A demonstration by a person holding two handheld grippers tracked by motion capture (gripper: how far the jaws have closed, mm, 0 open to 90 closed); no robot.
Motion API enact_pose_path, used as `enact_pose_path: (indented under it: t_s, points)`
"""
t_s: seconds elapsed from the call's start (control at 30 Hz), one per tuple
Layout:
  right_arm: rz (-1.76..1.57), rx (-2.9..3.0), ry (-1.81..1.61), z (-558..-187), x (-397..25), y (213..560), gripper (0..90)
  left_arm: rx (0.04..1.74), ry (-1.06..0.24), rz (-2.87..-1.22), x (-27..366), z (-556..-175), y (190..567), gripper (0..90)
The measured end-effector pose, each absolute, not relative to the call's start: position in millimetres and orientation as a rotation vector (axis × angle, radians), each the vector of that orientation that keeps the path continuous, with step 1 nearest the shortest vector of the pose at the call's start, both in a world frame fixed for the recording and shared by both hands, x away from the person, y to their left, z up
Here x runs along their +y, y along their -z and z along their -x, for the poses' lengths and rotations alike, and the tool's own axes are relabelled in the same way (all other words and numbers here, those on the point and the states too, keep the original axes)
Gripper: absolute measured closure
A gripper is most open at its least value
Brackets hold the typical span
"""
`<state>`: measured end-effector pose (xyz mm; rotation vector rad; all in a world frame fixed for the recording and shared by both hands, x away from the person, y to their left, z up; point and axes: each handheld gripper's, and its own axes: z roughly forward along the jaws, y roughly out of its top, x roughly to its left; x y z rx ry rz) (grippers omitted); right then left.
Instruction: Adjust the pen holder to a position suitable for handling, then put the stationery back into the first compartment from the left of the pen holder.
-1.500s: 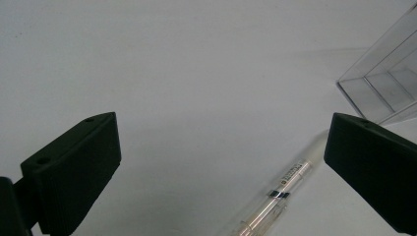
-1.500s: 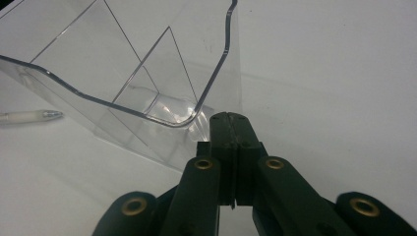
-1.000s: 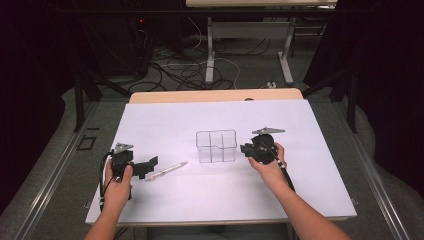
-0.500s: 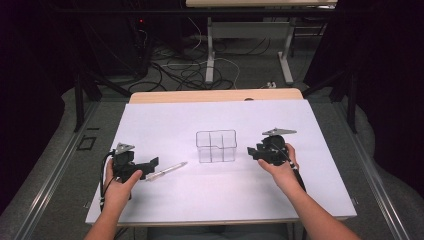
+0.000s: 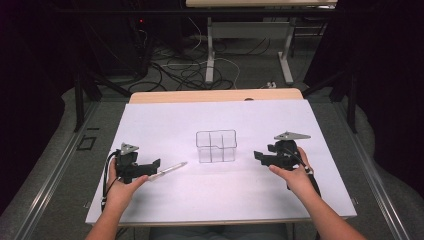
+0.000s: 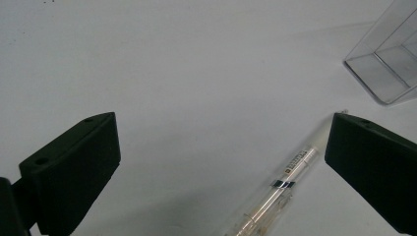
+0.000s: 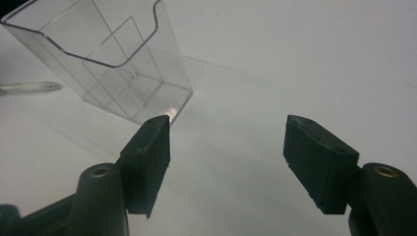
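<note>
clear square plastic organizer box (image 5: 216, 146) with inner dividers stands upright mid-sheet on the white table cover (image 5: 165, 120). slim clear plastic pen (image 5: 167, 171) lies flat on the cover, left of the box and near it, tip toward the box. left gripper (image 5: 154, 165): jaws wide apart, straddling the pen's near end, not clamped. right gripper (image 5: 260, 157): jaws apart, empty, just right of the box, apart from it.

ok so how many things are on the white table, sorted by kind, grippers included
clear pen: 1
clear plastic divided holder: 1
black handheld grippers: 2, the left gripper and the right gripper, both with jaws open
total: 4
</note>
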<state>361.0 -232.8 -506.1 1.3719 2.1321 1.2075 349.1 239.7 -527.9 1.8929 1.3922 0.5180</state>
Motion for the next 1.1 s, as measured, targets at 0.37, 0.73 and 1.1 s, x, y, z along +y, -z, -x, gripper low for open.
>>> enact_pose_path:
  t_s: [0.37,0.73,1.1]
  points:
    - [-1.390,2.094,-1.121,-360,-261,517,15.7,1.341,-0.529,-1.953,233,-348,527,0.2]
    - [-1.422,2.040,-1.073,-366,-278,533,14.8,1.330,-0.520,-1.968,231,-352,528,3.1]
    - [-1.442,2.004,-1.073,-368,-287,534,14.9,1.296,-0.511,-1.981,227,-350,525,15.2]
